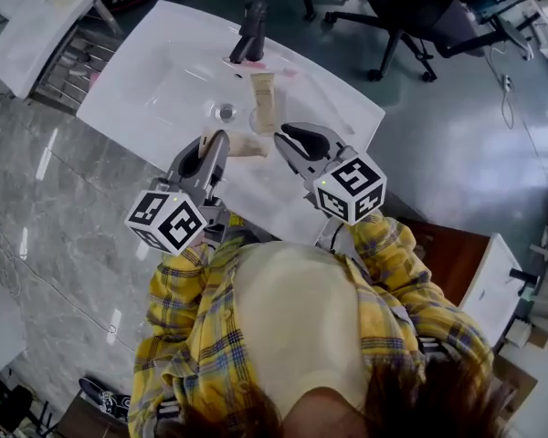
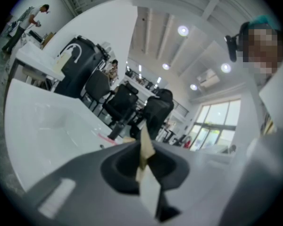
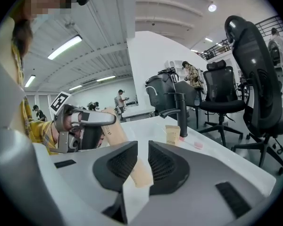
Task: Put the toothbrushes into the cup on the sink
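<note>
White sink (image 1: 155,80) fills the middle, black faucet (image 1: 249,35) at its far edge, drain (image 1: 225,111) just in front of it. The beige cup (image 1: 265,99) sits on the sink right of the drain, close to the faucet, and a small pink item (image 1: 288,72) lies beyond it on the far rim; too small to name. Black office chairs (image 1: 411,7) stand past the sink on the far right, well apart from the action. Nothing lies between the grippers and the cup. Now the jaws: the left gripper (image 1: 219,139) is nearly closed, pinching the thin edge of a beige packet (image 1: 248,145) above the near rim. The right gripper (image 1: 281,140) stands a little wider, its pads clamped on the other end of the same packet. The packet bridges the two, just near of the cup. What is inside it cannot be made out.
</note>
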### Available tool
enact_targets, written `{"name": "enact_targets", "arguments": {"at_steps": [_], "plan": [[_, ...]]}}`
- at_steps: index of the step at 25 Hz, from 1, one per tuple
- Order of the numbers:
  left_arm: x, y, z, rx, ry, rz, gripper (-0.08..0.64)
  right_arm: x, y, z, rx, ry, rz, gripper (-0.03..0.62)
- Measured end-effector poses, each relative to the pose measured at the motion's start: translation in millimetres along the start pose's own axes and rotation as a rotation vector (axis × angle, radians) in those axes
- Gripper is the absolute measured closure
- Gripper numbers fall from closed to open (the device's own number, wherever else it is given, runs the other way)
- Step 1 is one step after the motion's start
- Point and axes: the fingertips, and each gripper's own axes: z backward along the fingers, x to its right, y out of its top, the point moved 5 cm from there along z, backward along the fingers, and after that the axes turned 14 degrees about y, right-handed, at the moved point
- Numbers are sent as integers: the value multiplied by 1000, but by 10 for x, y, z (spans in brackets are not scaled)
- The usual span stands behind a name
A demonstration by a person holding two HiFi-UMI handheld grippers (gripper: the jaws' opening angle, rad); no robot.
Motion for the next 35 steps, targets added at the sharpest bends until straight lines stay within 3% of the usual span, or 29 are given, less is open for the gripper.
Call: {"name": "enact_targets", "arguments": {"at_steps": [16, 35], "plan": [[56, 215, -364, 74, -45, -102, 534, -14, -140, 158, -5, -66, -39, 541], [-45, -192, -895, -125, -50, -230, 534, -1, -316, 255, -11, -121, -101, 541]]}}
